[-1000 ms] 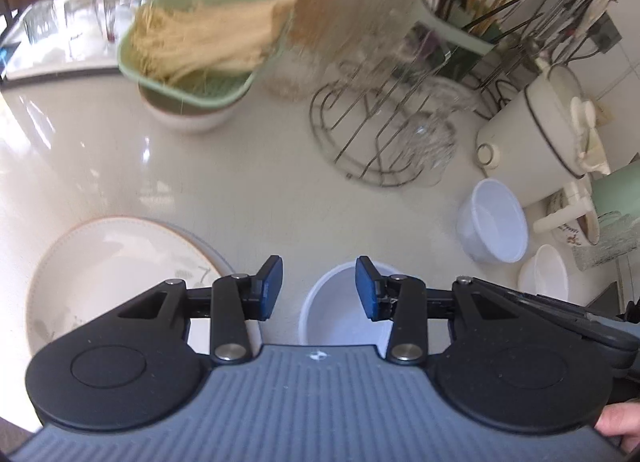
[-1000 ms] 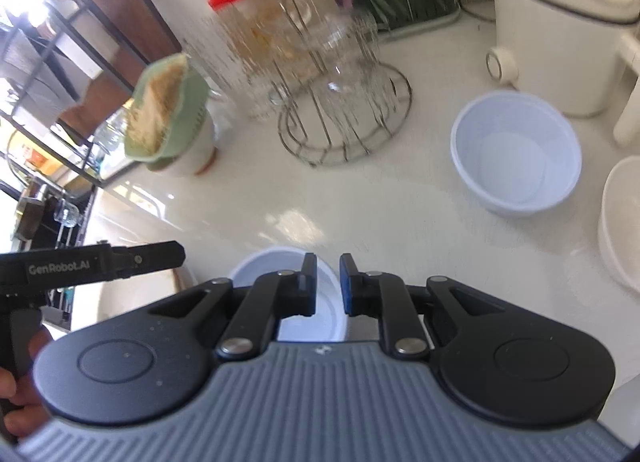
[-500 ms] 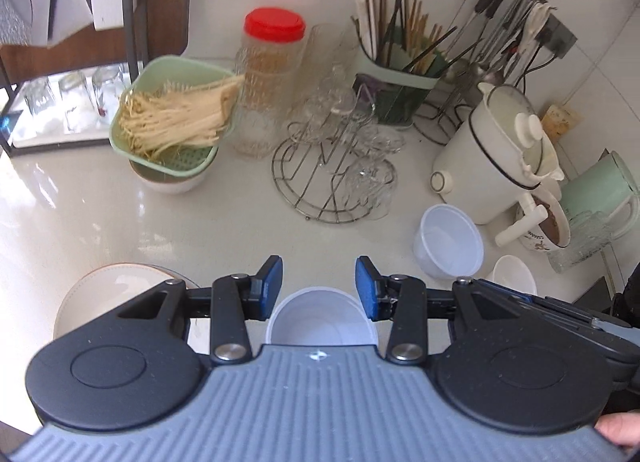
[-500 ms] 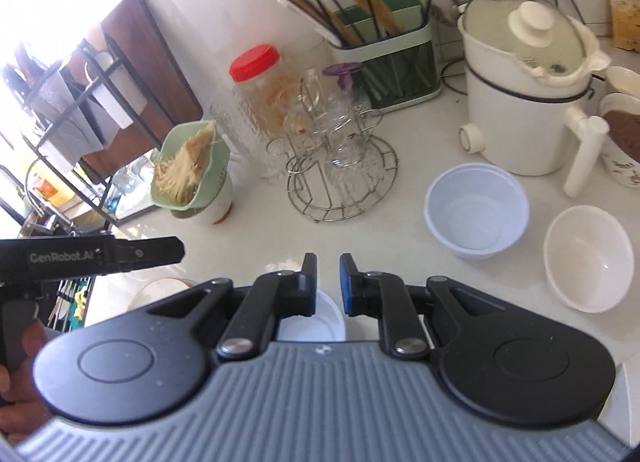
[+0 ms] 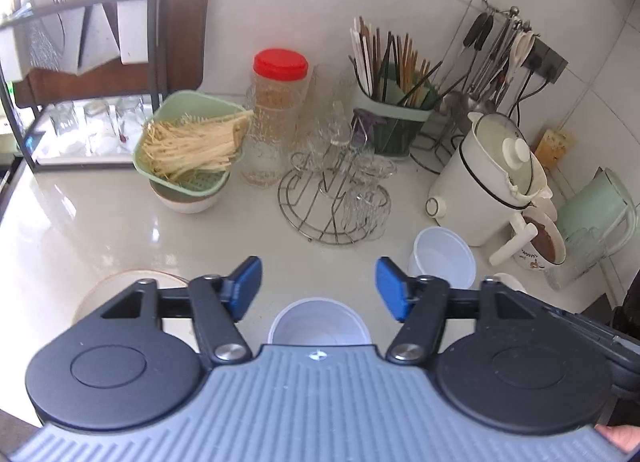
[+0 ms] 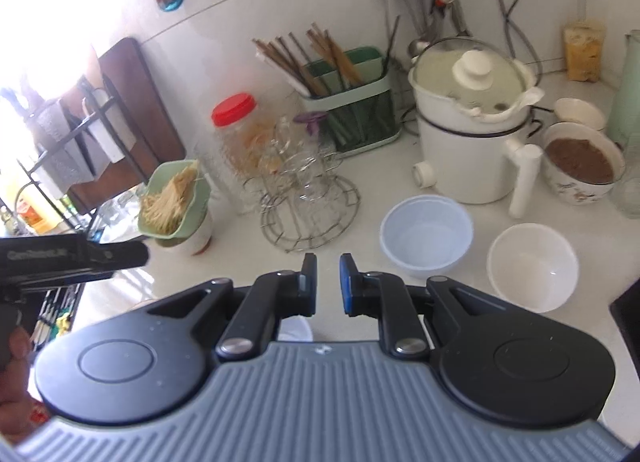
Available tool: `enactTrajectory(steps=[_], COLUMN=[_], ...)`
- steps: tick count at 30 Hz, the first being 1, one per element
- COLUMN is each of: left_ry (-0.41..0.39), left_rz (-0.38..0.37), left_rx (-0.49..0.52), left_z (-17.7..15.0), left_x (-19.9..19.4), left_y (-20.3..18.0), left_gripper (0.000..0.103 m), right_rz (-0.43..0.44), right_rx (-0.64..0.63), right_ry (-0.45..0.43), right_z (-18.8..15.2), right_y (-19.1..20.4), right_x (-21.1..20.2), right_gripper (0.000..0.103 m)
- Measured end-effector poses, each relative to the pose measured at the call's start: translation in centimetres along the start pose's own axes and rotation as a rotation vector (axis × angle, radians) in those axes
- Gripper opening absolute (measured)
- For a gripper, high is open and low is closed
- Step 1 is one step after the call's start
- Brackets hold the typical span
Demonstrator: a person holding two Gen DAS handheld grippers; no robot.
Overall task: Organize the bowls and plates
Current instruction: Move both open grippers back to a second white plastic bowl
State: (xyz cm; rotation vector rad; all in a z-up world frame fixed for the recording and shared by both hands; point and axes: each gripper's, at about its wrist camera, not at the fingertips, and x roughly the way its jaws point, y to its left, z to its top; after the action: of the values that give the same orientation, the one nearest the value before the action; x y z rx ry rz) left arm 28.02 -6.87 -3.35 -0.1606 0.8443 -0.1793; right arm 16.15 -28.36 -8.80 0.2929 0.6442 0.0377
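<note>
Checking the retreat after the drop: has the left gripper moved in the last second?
Yes. The left gripper has pulled up and back: the red-lidded jar looks smaller and farther off, with more wall showing. Its jaws have also opened wider.

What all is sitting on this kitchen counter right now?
bowls: three empty, white, front right of counter
plate: one, white, front left
strainer: one, green, holds pale strips, sits on a bowl
jar: one, clear, red lid, centre back
glass rack: one, wire, centre
chopstick holder: one, green, back
cooker: one, white, right
brown-filled bowl: one, far right
left tool: open, empty
right tool: slightly open, empty
</note>
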Motion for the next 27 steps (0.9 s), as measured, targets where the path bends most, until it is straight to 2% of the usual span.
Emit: enactTrajectory(steps=[2,3,4,6,11,20,27], left_ry=[-0.011,-0.019,-0.027,-0.028,-0.004,0.038,0.06], left_rz=[0.003,0.003,0.006,0.011,-0.005,-0.008,-0.062], left_rx=[0.017,0.023,0.028,0.038,0.037,0.143,0.184], left_z=[-0.3,-0.4,-0.5,-0.6,-0.7,-0.7,0.0], left_x=[-0.3,-0.4,-0.5,-0.4,-0.1,0.1,1.0], left_y=[-0.3,-0.3,-0.4,-0.6,-0.7,-0.9,0.0], left_gripper=[0.083,0.084,0.086,0.088,0.089,0.092,0.094], right_rz=[-0.015,-0.023,-0.03,-0.048,-0.061,-0.09,-0.141], right_rx=[0.019,0.023,0.027,0.043,0.05,0.091,0.117], right_ry=[0.008,0.006,-0.006,-0.039,-0.07,-0.096,-0.102], right_z=[0.0,0.1,0.1,0.0,0.1,-0.3,-0.7], right_y=[-0.2,-0.2,-0.3,-0.7,-1.4,-1.3,0.0], right_x=[0.0,-0.1,-0.3,-0.6,-1.5,-2.7,-3.1], right_gripper=[0.016,0.026,0.051,0.076,0.074,0.074,0.074])
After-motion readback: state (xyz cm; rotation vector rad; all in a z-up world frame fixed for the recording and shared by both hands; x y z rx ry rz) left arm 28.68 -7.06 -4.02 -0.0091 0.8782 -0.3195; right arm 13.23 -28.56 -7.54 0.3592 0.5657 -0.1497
